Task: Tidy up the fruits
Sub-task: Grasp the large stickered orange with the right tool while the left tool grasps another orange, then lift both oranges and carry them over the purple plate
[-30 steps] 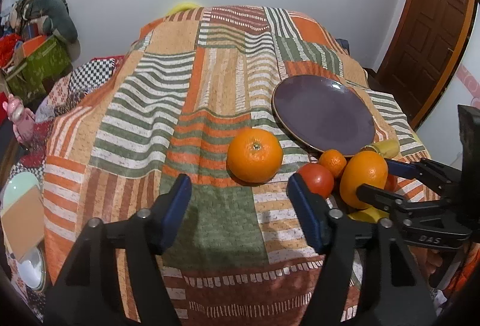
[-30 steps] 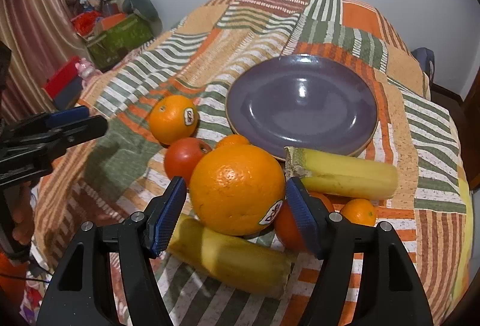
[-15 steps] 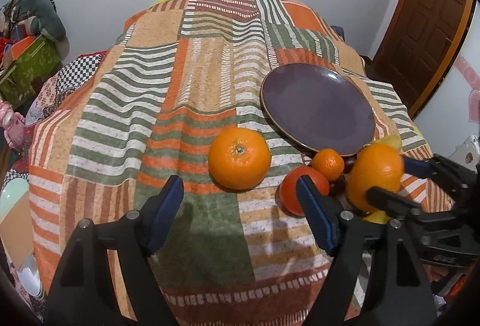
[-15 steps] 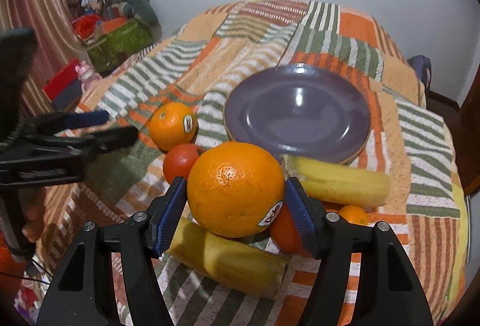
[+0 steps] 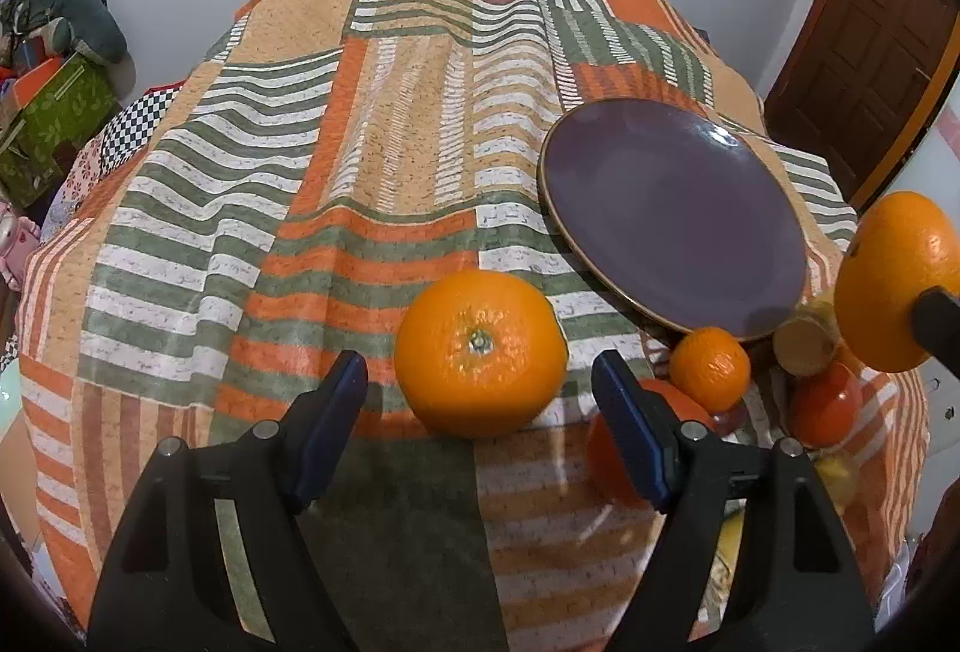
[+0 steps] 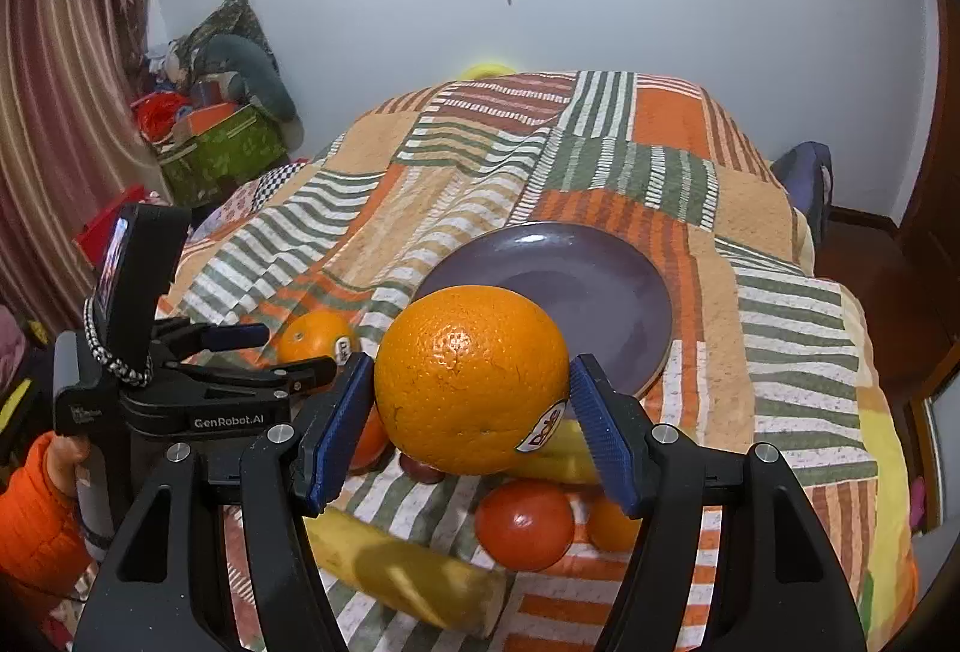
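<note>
My right tongs (image 6: 471,406) clench the large orange (image 6: 471,379) at its widest girth, raised at frame centre above the fruit pile, before the purple plate (image 6: 624,292). Judged firm, fairly heavy, waxy; pads across the equator suit it. My left tongs (image 5: 480,412) are released, framing a second orange (image 5: 480,352) on the bedspread (image 5: 300,208), lower centre. Plate bare; open room upper left.

Fruit tally, one plate.
Large oranges: two, the held orange (image 6: 471,379) and the loose orange (image 5: 480,352). Mandarins: two, near mandarin (image 5: 710,367), far mandarin (image 6: 612,523). Tomatoes: two, right tomato (image 6: 525,523), left tomato (image 6: 367,442). Bananas: two, front banana (image 6: 402,568), back banana (image 6: 555,457). Purple plate (image 6: 600,292): one.
</note>
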Available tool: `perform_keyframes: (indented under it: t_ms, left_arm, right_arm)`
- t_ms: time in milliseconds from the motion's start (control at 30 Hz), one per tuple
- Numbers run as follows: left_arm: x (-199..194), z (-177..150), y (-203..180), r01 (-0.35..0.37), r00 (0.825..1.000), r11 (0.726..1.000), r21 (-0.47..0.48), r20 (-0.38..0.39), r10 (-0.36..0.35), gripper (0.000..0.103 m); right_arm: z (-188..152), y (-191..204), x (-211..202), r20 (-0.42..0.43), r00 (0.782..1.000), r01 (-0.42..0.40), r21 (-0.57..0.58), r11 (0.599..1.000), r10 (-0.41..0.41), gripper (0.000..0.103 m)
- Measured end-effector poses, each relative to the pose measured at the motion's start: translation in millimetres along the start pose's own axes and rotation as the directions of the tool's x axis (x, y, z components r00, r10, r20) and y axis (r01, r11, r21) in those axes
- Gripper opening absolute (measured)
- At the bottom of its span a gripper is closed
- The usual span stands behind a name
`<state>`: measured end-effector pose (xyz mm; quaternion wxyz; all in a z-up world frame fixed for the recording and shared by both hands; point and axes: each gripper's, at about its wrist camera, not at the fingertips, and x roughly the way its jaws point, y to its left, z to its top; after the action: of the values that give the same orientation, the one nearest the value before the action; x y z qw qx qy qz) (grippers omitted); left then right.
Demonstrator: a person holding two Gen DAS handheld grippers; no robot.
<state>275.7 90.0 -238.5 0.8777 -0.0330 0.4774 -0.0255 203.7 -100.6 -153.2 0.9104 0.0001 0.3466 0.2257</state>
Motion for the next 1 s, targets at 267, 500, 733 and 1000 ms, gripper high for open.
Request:
perform_keyframes:
  t_ms: [267, 500, 733, 1000]
  left_arm:
    - [20.0, 3.8, 9.9, 0.044, 0.998, 0.997, -0.061, -0.032, -0.046, 0.067]
    - [15.9, 5.6, 2.8, 0.022, 0.999, 0.999, -0.039, -0.026, -0.024, 0.066]
    - [-11.3, 12.8, -3.7, 0.020, 0.999, 1.000, -0.022, 0.026, -0.020, 0.066]
    - [-50.8, 25.6, -18.7, 0.017, 0.995, 1.000, 0.003, 0.098, -0.017, 0.066]
  right_arm:
    - [-2.6, -7.7, 6.4, -0.014, 1.000, -0.001, 0.021, 1.000, 0.002, 0.063]
    - [-0.7, -15.9, 6.6, -0.015, 1.000, 0.016, 0.041, 0.999, -0.016, 0.063]
    - [7.5, -22.5, -2.8, 0.009, 1.000, 0.029, 0.050, 0.998, -0.029, 0.063]
    - [24.5, -28.3, -18.3, 0.063, 0.997, 0.051, 0.042, 0.998, -0.054, 0.063]
